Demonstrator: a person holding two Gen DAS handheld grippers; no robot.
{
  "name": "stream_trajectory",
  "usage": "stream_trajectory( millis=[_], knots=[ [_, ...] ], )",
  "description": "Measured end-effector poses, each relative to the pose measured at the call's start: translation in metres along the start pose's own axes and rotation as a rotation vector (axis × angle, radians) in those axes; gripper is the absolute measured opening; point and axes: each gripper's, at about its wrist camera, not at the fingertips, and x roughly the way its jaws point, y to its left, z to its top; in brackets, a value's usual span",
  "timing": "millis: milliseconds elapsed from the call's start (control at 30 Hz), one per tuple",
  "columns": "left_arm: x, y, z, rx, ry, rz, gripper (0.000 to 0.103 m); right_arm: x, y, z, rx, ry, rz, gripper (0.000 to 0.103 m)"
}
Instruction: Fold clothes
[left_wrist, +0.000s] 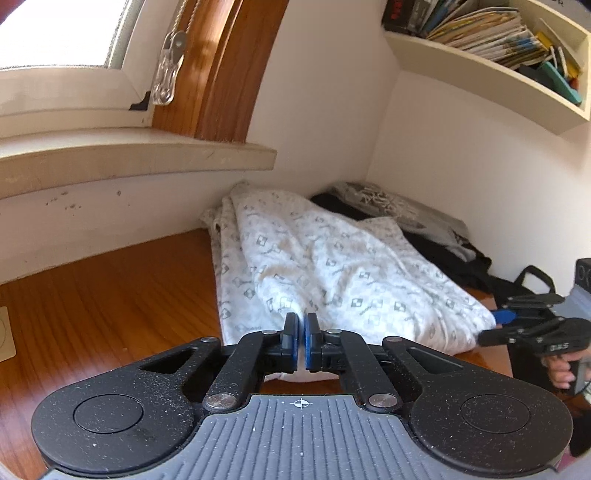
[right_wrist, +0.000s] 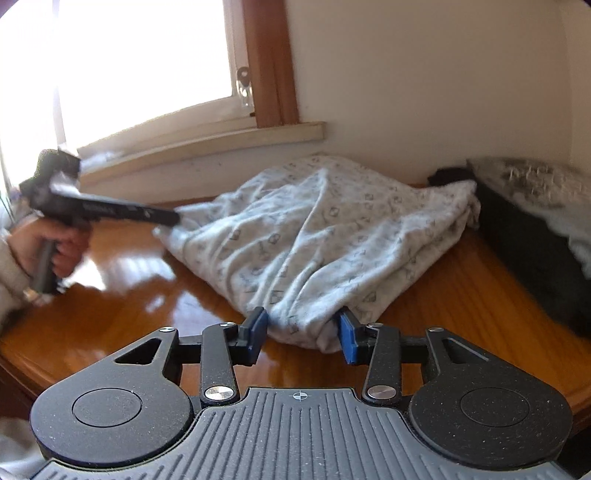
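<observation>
Left wrist view: left claw (left_wrist: 301, 341) pinching patterned garment (left_wrist: 325, 266); right claw (right_wrist: 303, 334) wide apart astride its edge.

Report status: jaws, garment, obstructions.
Left gripper shut on white patterned garment edge. Right gripper open, jaws straddling near corner. Dark clothes pile alongside, touching garment's far end.

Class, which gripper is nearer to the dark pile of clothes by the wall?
Right. The right gripper is at the white patterned garment's corner beside the dark pile; the left gripper holds the opposite end.
</observation>
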Motion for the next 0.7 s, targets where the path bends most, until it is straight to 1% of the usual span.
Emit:
stream_trajectory(
  millis=[67, 100, 200, 233, 300, 400, 433, 500, 533, 667, 700],
  knots=[
    [-0.007, 0.0, 0.002, -0.002, -0.031, 0.018, 0.003, 0.0, -0.002, 0.002, -0.027, -0.002, -0.01, 0.017],
    [-0.012, 0.002, 0.004, -0.007, -0.045, 0.03, 0.003, -0.001, -0.004, 0.003, -0.038, -0.002, -0.014, 0.013],
    [-0.026, 0.011, 0.01, -0.025, -0.081, 0.062, 0.003, -0.014, -0.012, 0.007, -0.047, -0.011, -0.023, 0.011],
    [-0.03, 0.014, 0.01, -0.032, -0.087, 0.068, 0.002, -0.017, -0.013, 0.006, -0.045, -0.006, -0.011, 0.01],
    [-0.028, 0.013, 0.009, -0.015, -0.065, 0.064, 0.002, -0.023, -0.016, 0.006, -0.042, 0.004, 0.012, 0.011],
    [-0.029, 0.014, 0.006, -0.019, -0.042, 0.051, 0.003, -0.029, -0.019, 0.002, -0.044, 0.018, 0.046, 0.012],
    [-0.029, 0.015, 0.005, -0.021, -0.035, 0.046, 0.003, -0.027, -0.018, -0.001, -0.052, 0.021, 0.057, 0.017],
    [-0.03, 0.016, 0.003, -0.024, -0.02, 0.037, 0.003, -0.022, -0.015, -0.009, -0.069, 0.027, 0.077, 0.029],
    [-0.03, 0.017, 0.002, -0.025, -0.012, 0.033, 0.003, -0.02, -0.013, -0.011, -0.087, 0.028, 0.081, 0.032],
    [-0.029, 0.015, 0.002, -0.027, -0.019, 0.007, 0.003, -0.01, -0.002, -0.014, -0.185, 0.03, 0.065, 0.035],
    [-0.03, 0.014, 0.002, -0.025, -0.022, 0.007, 0.003, -0.008, -0.001, -0.013, -0.21, 0.028, 0.049, 0.033]
  ],
)
